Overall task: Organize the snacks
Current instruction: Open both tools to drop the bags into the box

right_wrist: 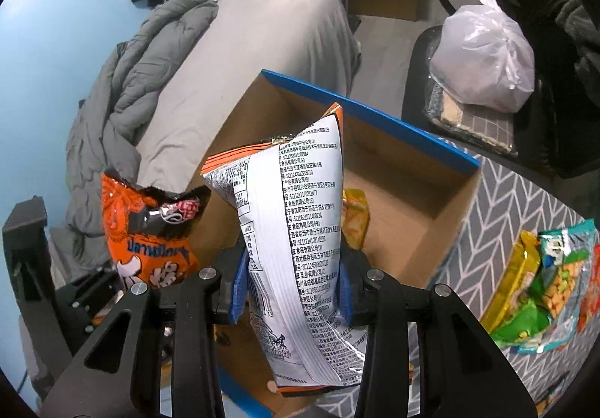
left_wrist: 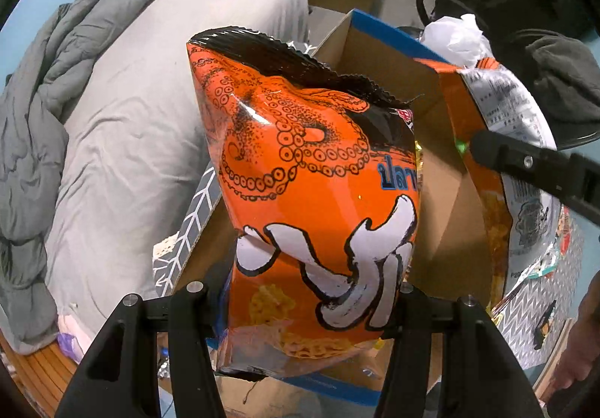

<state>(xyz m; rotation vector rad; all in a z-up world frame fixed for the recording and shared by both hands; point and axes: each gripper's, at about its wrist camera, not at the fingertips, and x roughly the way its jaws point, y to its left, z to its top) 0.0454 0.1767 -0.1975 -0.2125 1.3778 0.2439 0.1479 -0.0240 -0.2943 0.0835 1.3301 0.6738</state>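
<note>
Left wrist view first: the left gripper (left_wrist: 303, 305) is clamped across the lower part of a puffy orange octopus bag (left_wrist: 311, 170), jaws about half spread, the bag wedged between them and standing up over the cardboard box (left_wrist: 442, 193). That bag looks air-filled and light, glossy film, so I'd judge it slippery and easy to crush; the crimped black seam at the top would be the firmer place to pinch, though the belly grip seems to hold.

Over to the right wrist view, and the right gripper (right_wrist: 292, 290) has its blue pads (right_wrist: 236, 290) squeezed in tight on a white-backed snack bag (right_wrist: 300, 230), printed side full of small text, jaws nearly together. The film is creased and caved in where the pads bite, so it's soft and probably half air; the contents could break if squeezed harder.

Just beyond, both bags hang above the open box with its blue rim (right_wrist: 375, 114), and a yellow packet (right_wrist: 354, 219) already lies inside on the floor of it. Off to the side, more loose snacks (right_wrist: 543, 283) wait on the grey chevron cloth (right_wrist: 498, 200).

Further back, a grey bed (right_wrist: 240, 80) with a rumpled duvet, and a white plastic bag (right_wrist: 483, 57) on a chair.
</note>
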